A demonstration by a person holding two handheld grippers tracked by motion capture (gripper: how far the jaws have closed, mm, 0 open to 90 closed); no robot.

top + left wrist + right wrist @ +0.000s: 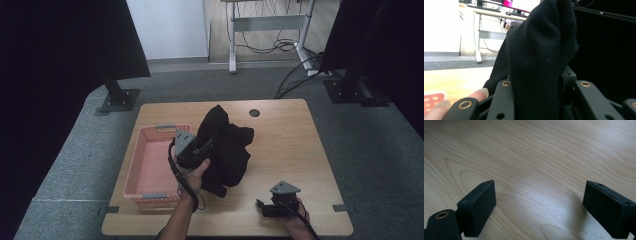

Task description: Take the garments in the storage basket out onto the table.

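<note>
Both handheld grippers, the left gripper and the right gripper, are matte black with brass-ringed pivot holes behind blocky jaws, a grey three-cornered plate on top, and a black cable trailing along bare forearms.

The black cloth hides the left gripper's jaw tips in its own view — its top is cut off by the frame edge.

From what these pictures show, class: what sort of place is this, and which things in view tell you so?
Probably a lab or workshop set up for recording, not a home. A lone wooden table stands on grey carpet between dark curtained stands, and a desk frame with trailing cables stands behind. On it, a handheld left gripper grips black cloth beside a pink basket.
</note>
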